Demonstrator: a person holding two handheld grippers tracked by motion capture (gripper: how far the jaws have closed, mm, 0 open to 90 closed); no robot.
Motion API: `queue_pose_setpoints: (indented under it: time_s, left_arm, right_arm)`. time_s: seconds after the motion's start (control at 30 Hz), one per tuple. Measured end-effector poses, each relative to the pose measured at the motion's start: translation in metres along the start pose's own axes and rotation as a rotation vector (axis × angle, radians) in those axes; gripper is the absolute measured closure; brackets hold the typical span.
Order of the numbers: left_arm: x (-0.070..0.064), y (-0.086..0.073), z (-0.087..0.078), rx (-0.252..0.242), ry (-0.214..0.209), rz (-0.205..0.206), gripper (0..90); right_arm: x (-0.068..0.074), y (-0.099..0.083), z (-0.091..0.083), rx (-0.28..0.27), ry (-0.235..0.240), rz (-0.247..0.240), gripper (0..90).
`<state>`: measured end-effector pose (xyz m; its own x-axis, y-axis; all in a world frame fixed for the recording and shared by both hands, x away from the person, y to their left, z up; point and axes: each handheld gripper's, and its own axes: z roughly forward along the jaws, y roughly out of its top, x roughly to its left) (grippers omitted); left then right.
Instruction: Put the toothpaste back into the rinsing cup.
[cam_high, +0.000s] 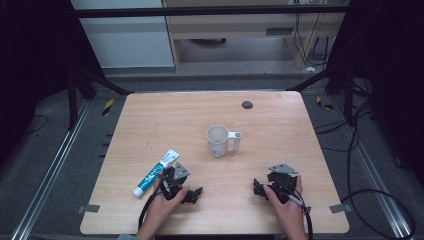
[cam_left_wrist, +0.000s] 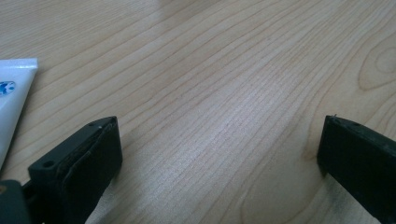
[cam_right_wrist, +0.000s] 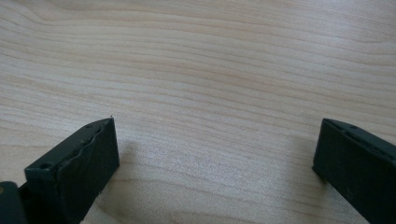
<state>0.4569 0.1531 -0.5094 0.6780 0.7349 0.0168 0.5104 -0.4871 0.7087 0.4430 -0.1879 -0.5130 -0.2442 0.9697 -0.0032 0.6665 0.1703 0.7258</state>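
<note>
We see left gripper (cam_high: 191, 192) and right gripper (cam_high: 261, 189) both jaws apart on the table (cam_high: 280, 125), toothpaste tube (cam_high: 156, 172) beside left, mug (cam_high: 219, 140) ahead.

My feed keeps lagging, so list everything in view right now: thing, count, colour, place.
toothpaste tube: one, white and teal, lying flat left of centre, beside the left tongs.
mug: one, white, upright at table centre, handle toward the right.
dark round spot: one, far middle of table.
table: one, light wood.
left tongs: one, black, open, near edge.
right tongs: one, black, open, near edge.
</note>
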Motion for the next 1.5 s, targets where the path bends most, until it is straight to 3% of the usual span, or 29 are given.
queue_pose_setpoints:
  time_s: [0.2,0.43,0.57,0.63,0.77,0.8,0.97,1.13,1.2,1.5]
  left_arm:
    - [-0.001,-0.001,-0.002,-0.004,-0.016,0.020,2.7]
    - [-0.004,0.001,-0.017,0.031,-0.041,0.042,4.0]
    - [0.000,0.006,-0.028,0.055,-0.010,0.052,5.3]
    - [0.007,0.011,-0.037,0.070,-0.008,0.025,5.6]
    - [0.014,0.016,-0.045,0.109,0.024,0.035,5.5]
    - [0.019,0.019,-0.051,0.142,0.040,0.035,5.3]
    - [0.029,0.026,-0.061,0.187,0.058,0.032,4.9]
    - [0.042,0.032,-0.068,0.247,0.072,0.050,4.4]
    - [0.049,0.036,-0.070,0.290,0.083,0.079,4.2]
    - [0.067,0.039,-0.072,0.324,0.083,0.054,4.5]
  right_arm:
    - [-0.002,-0.001,-0.001,-0.001,0.024,-0.017,0.4]
    - [-0.004,-0.001,-0.001,0.000,0.038,-0.033,0.5]
    - [-0.004,-0.001,-0.002,0.000,0.045,-0.040,0.5]
    - [-0.004,-0.001,-0.002,0.002,0.044,-0.039,0.5]
    - [-0.004,-0.001,-0.001,0.001,0.046,-0.042,0.4]
    - [-0.005,-0.001,-0.001,0.001,0.050,-0.041,0.4]
    - [-0.005,-0.001,-0.001,0.001,0.052,-0.040,0.4]
    - [-0.005,-0.001,-0.001,0.001,0.052,-0.042,0.4]
    - [-0.005,-0.001,-0.001,0.001,0.054,-0.043,0.4]
    - [-0.005,-0.001,-0.001,0.001,0.054,-0.044,0.4]
